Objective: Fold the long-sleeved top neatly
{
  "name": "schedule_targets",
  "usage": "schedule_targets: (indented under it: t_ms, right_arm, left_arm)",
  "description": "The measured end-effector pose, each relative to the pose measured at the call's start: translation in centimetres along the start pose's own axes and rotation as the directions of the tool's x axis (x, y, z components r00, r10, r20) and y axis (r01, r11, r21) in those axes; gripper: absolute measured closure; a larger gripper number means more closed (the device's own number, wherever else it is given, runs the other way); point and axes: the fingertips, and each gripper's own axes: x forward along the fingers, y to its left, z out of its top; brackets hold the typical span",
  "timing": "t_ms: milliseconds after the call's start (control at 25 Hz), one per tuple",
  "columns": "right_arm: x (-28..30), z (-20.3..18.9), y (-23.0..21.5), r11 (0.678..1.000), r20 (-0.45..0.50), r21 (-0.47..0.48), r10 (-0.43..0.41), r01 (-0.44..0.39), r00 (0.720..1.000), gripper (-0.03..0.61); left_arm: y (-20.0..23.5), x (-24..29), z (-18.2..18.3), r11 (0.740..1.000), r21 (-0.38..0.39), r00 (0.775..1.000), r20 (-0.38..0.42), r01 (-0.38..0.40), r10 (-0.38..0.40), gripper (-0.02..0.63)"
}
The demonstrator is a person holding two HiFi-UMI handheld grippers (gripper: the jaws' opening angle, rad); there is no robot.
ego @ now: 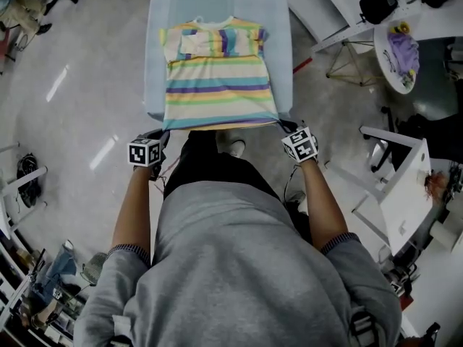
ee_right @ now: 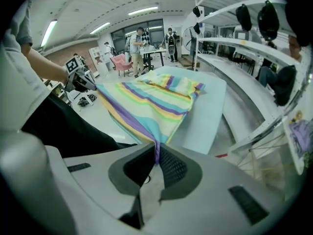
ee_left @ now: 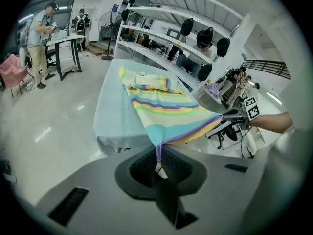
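A striped long-sleeved top point(ego: 217, 74) in yellow, teal, purple and green lies on a pale blue table point(ego: 281, 20), its sleeves folded in across the chest. Its near hem is lifted off the table's front edge and stretched taut between both grippers. My left gripper point(ego: 165, 132) is shut on the hem's left corner point(ee_left: 158, 148), the cloth pinched between the ribbed pads. My right gripper point(ego: 281, 126) is shut on the right corner point(ee_right: 157, 151). In the left gripper view the right gripper point(ee_left: 226, 115) shows across the stretched hem; in the right gripper view the left gripper point(ee_right: 93, 86) shows likewise.
The table stands on a glossy grey floor. White curved shelving point(ego: 325, 6) and a round white table point(ego: 394, 56) are to the right, a white desk point(ego: 405, 186) nearer right. People stand at a bench point(ee_left: 63, 43) in the background.
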Motion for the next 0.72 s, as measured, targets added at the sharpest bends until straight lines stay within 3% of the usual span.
schedule_targets:
  t_ms: [240, 720]
  right_arm:
    - [-1.0, -0.2, 0.0, 0.999, 0.013, 0.038, -0.009, 0.008, 1.0, 0.54]
    - [-2.1, 5.2, -4.3, 0.994, 0.034, 0.106, 0.021, -0.025, 0.999, 0.54]
  left_arm:
    - [-0.6, -0.5, -0.4, 1.0, -0.003, 0.999, -0.029, -0.015, 0.015, 0.574]
    - [-0.2, -1.0, 7.2, 0.997, -0.066, 0.999, -0.02, -0.027, 0.026, 0.572]
